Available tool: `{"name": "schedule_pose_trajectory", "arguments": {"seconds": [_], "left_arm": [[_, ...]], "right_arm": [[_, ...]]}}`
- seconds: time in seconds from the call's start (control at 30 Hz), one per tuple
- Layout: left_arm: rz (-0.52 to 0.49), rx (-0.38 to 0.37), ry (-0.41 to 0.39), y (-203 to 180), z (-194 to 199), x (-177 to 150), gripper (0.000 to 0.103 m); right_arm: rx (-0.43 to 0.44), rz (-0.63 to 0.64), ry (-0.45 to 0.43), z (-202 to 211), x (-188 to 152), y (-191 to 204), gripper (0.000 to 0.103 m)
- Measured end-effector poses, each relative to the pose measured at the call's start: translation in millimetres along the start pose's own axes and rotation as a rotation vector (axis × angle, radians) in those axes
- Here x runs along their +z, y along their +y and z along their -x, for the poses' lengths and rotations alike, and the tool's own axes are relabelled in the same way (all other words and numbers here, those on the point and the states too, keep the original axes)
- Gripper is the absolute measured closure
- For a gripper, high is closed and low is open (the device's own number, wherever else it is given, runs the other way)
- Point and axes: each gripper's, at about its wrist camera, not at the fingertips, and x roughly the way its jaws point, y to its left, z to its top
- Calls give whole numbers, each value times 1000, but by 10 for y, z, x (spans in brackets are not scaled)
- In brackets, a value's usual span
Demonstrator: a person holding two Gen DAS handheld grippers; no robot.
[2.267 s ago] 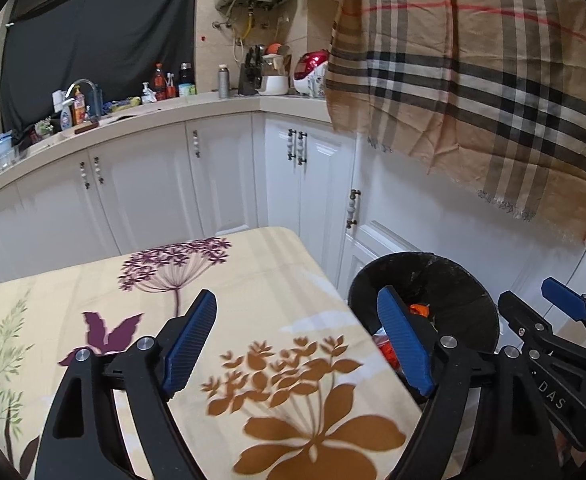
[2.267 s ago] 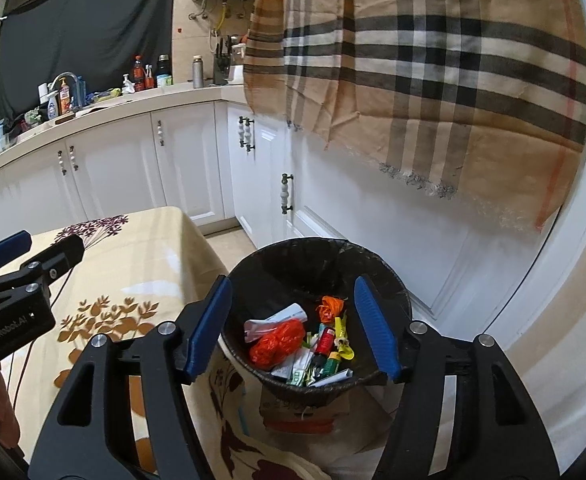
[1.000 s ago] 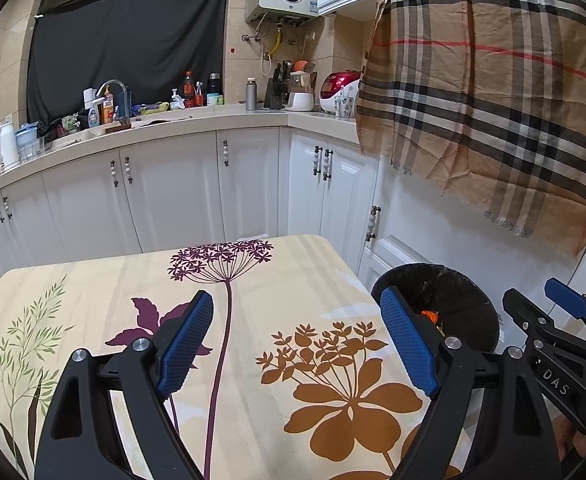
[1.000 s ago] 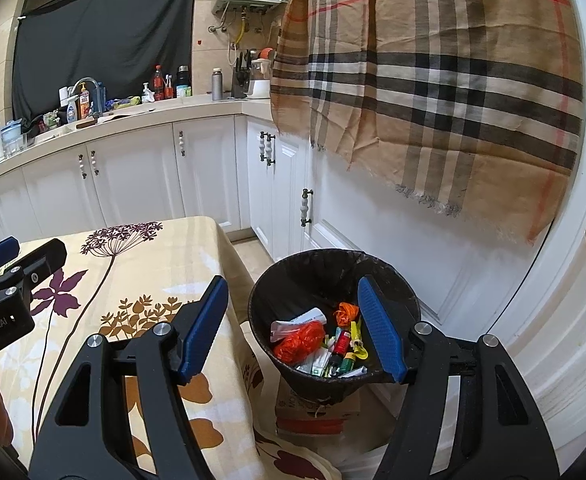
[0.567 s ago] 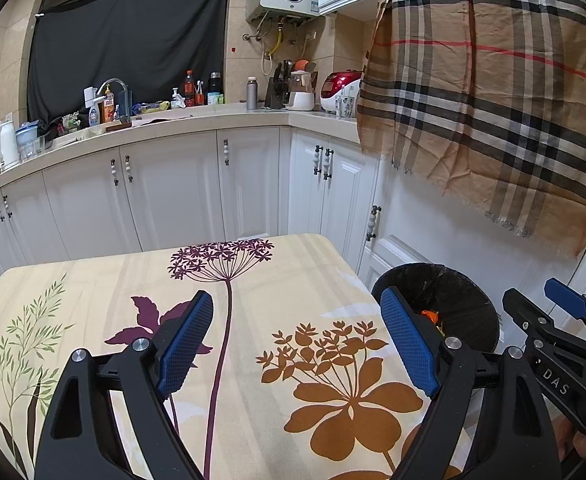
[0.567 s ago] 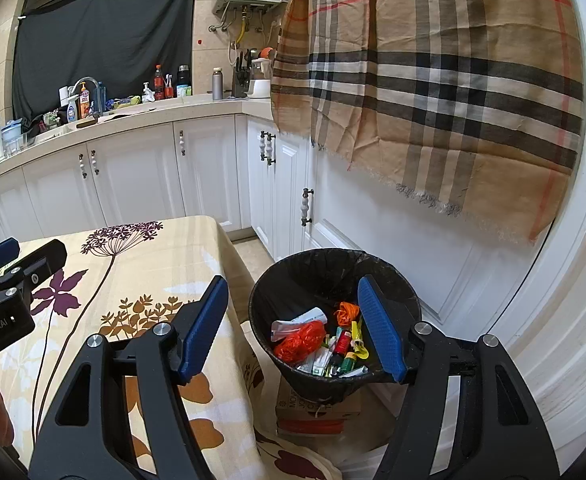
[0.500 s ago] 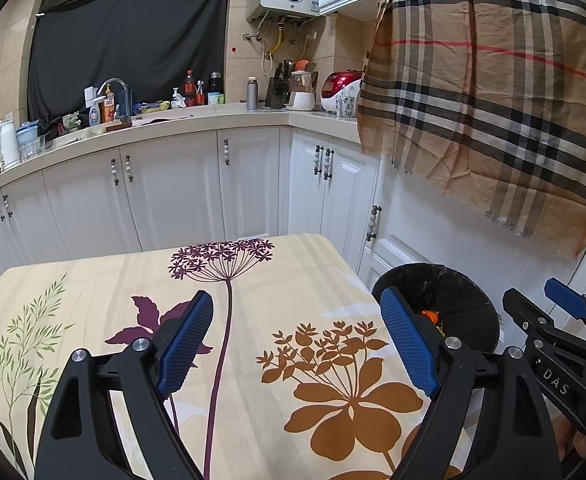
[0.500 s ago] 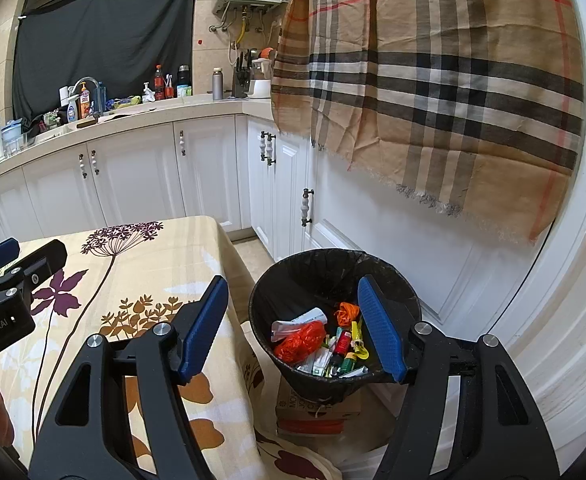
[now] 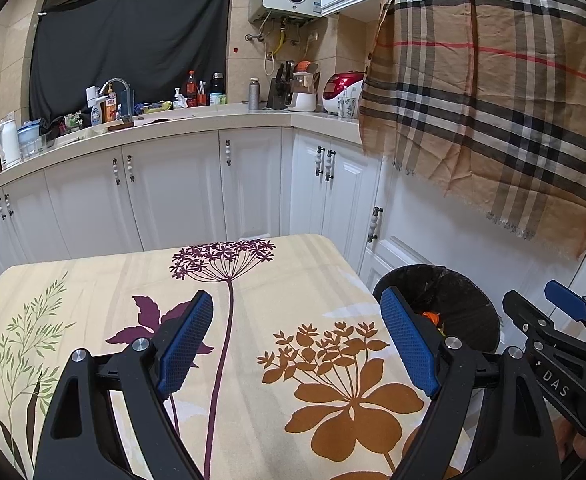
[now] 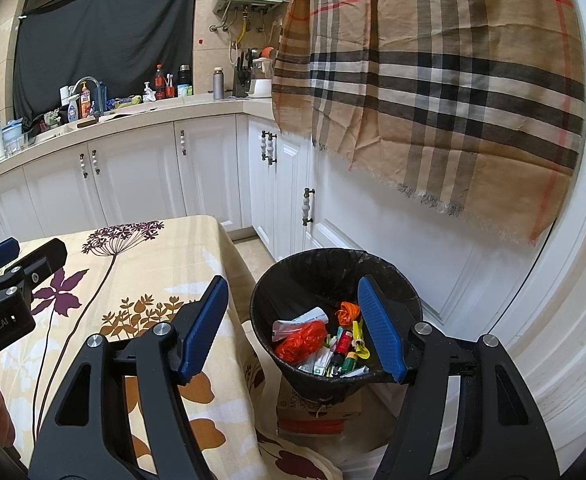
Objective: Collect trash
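Observation:
A black bin (image 10: pixel 335 264) stands on a cardboard box beside the table's right edge; it also shows in the left wrist view (image 9: pixel 453 284). Inside lie an orange bag (image 10: pixel 303 340), a white wrapper (image 10: pixel 299 320), an orange scrap (image 10: pixel 347 312) and several small colourful pieces. My right gripper (image 10: pixel 293 330) is open and empty, held above the bin and the table's edge. My left gripper (image 9: pixel 299 340) is open and empty above the flowered tablecloth (image 9: pixel 253 280). No trash shows on the table.
White kitchen cabinets (image 9: pixel 173 188) run along the back, with a cluttered counter (image 9: pixel 173 112) and a sink. A plaid cloth (image 10: pixel 433 80) hangs over the cabinets on the right, above the bin. A narrow strip of floor (image 10: pixel 249 240) lies between table and cabinets.
Since 2.3 s ago both grippers have pulled back and up from the bin and table. Over the last second nothing has visibly moved.

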Motion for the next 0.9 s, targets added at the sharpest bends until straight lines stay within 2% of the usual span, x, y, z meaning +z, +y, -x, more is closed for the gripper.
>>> {"name": "schedule_pose_trajectory", "arguments": {"seconds": [0.33,0.6,0.8,0.9], "left_arm": [[-3,2,-8,0,15,-1,19],[11,-34,-5,3,-2,-9,17],[-20,17,-7,1,-21,-2,17],[-23,43,25,97,-67,-29,17]], "right_arm": [[0,0,1,3,-4,9,37],[3,4,5,3,-24,53,37],[14,12,7,-13,-46,124,37],[29,19,10,-20,-43,186,36]]}}
